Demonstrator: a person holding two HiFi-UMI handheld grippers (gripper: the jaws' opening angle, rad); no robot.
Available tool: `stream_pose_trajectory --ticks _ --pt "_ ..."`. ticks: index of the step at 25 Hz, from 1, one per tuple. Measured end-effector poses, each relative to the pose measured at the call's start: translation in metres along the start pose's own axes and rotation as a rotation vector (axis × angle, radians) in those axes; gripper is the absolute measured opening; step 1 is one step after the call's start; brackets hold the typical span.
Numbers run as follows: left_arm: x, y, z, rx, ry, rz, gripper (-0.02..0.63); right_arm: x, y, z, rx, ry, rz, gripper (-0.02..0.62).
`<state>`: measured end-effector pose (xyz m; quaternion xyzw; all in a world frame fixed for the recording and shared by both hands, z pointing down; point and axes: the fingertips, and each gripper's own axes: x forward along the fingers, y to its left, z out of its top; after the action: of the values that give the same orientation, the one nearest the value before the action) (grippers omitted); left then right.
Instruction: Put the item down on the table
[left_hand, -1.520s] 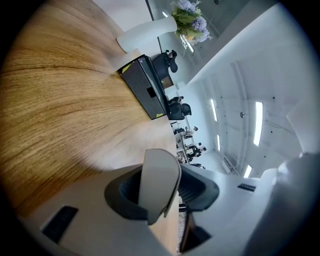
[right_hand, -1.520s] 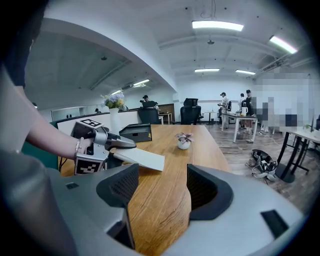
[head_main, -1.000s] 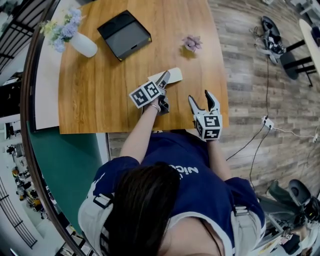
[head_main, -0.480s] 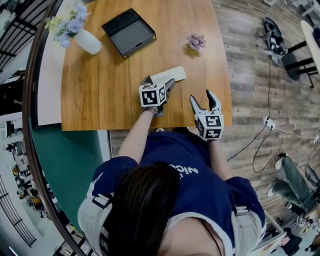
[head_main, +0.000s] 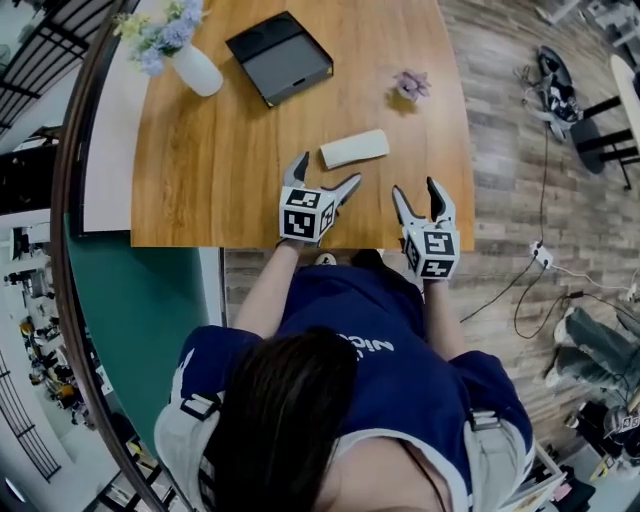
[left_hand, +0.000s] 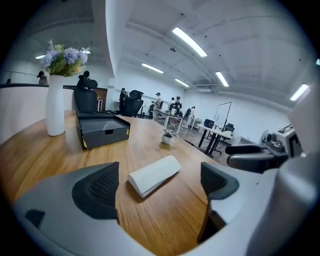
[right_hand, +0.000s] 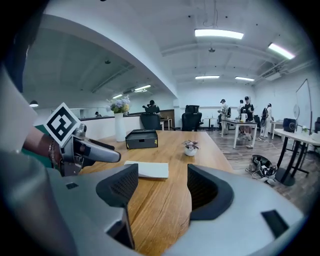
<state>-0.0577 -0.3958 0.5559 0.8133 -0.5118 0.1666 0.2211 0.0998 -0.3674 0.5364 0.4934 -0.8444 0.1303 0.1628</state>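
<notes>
Item (head_main: 354, 149), white and oblong, lies flat on the table (head_main: 220, 150) toward its near edge, free of both grippers; placing judged done. Left gripper (head_main: 326, 172): jaws have just been opening and stand wide apart, with nothing between the pads. The item sits just ahead of the tips, untouched. Right gripper (head_main: 417, 192): jaws apart, empty, over the near table edge beside the left one. It looks idle, held to one side where it cannot knock the item. Around: black box (head_main: 280, 57) and vase (head_main: 195, 70) at the far left, small plant (head_main: 411, 84) at the far right, all well apart from the item. Nothing obstructs either gripper.
</notes>
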Motion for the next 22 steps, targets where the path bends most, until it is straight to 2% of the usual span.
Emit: stream_pose_trajectory --ticks 4,8,14,18,20,22 --pt "-0.035 0.005 0.004 0.042 -0.062 0.007 0.492 -0.002 0.011 -0.001 -0.012 0.000 -0.006 0.299" --pt "-0.065 0.014 0.006 0.044 -0.128 0.031 0.494 -0.003 0.025 0.000 -0.020 -0.010 -0.007 0.301" --pt "-0.084 0.026 0.000 0.038 -0.146 0.059 0.492 -0.003 0.048 -0.005 -0.032 -0.011 0.008 0.304" --pt "-0.088 0.030 0.001 0.069 -0.164 0.078 0.492 -0.001 0.058 0.000 -0.049 -0.018 0.030 0.306" --pt "-0.088 0.029 0.001 0.067 -0.170 0.064 0.489 -0.002 0.062 0.003 -0.064 -0.024 0.044 0.281" --pt "-0.089 0.025 0.003 0.065 -0.180 0.053 0.459 -0.003 0.063 0.006 -0.081 -0.034 0.042 0.216"
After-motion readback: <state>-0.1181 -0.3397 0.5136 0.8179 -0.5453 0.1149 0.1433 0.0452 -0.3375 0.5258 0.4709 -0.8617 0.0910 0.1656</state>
